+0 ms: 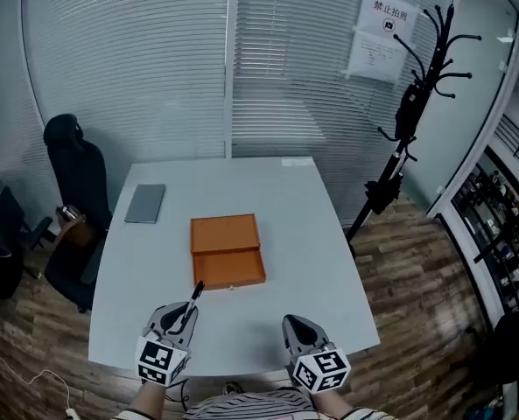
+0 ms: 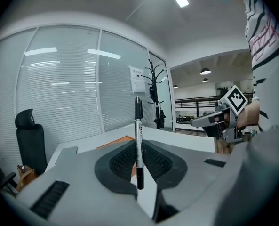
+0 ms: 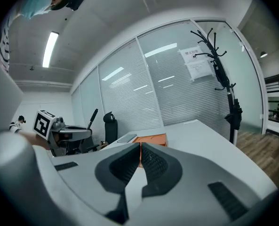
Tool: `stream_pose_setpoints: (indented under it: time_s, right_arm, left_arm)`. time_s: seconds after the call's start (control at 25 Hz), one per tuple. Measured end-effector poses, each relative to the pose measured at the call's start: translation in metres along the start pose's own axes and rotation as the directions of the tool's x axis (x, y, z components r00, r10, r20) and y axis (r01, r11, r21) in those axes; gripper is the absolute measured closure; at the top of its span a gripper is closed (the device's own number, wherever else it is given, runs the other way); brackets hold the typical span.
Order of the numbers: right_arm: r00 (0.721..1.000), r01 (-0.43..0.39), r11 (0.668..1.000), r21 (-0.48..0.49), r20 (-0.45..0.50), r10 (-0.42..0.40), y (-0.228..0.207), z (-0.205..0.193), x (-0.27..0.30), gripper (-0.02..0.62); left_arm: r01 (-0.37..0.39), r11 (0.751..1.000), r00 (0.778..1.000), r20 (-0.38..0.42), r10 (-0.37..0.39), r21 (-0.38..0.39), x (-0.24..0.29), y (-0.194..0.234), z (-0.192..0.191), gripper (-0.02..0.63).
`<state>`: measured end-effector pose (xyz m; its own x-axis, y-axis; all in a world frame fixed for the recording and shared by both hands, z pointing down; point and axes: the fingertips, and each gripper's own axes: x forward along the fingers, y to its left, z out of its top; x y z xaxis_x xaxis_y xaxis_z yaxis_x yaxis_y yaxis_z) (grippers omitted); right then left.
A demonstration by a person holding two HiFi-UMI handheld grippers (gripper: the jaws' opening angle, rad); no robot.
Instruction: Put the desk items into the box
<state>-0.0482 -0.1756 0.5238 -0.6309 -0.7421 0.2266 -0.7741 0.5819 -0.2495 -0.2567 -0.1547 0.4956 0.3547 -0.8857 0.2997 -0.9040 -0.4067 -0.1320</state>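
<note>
Left gripper point(image 1: 185, 310): jaws pinched on a pen point(image 1: 193, 299), which they clamp near its lower end. In the left gripper view the pen point(image 2: 138, 135) stands upright between the ribbed pads, with its black cap on top and its silvery barrel below. This gripper hangs over the near edge of the white table point(image 1: 285, 199).

Ahead of it and far to its left stands a black office chair point(image 1: 77, 169), off the table. A flat grey notebook point(image 1: 145, 204) lies on the table ahead and slightly to the left, well apart from the gripper.

The orange box point(image 1: 227, 252) rests at mid-table, ahead of the left gripper and a little to its right, clear of the pen tip. It shows two orange sections, one behind the other.

Right gripper point(image 1: 294, 323): jaws pressed together with nothing between them, as its own view point(image 3: 140, 147) confirms. It is level with the left gripper, and the box point(image 3: 151, 139) lies ahead of it to its left.

Far ahead and to its right a black coat stand point(image 1: 412, 103) rises from the wooden floor point(image 1: 417, 261).
</note>
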Motion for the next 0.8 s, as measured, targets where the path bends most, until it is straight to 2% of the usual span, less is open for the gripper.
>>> stream_pose_setpoints:
  time_s: [0.2, 0.36, 0.8]
  right_arm:
    - [0.997, 0.074, 0.997, 0.015, 0.010, -0.074, 0.002, -0.002, 0.006, 0.569]
    - [0.994, 0.105, 0.994, 0.018, 0.009, -0.105, -0.002, -0.004, 0.007, 0.569]
    - [0.992, 0.128, 0.991, 0.035, 0.010, -0.128, -0.041, 0.005, 0.016, 0.569]
  left_arm:
    - [0.085, 0.993, 0.996, -0.011, -0.084, 0.077, 0.023, 0.025, 0.012, 0.551]
    - [0.139, 0.982, 0.990, -0.053, -0.133, 0.128, 0.048, 0.033, 0.018, 0.551]
    - [0.210, 0.929, 0.976, -0.122, -0.181, 0.304, 0.130, 0.041, 0.045, 0.551]
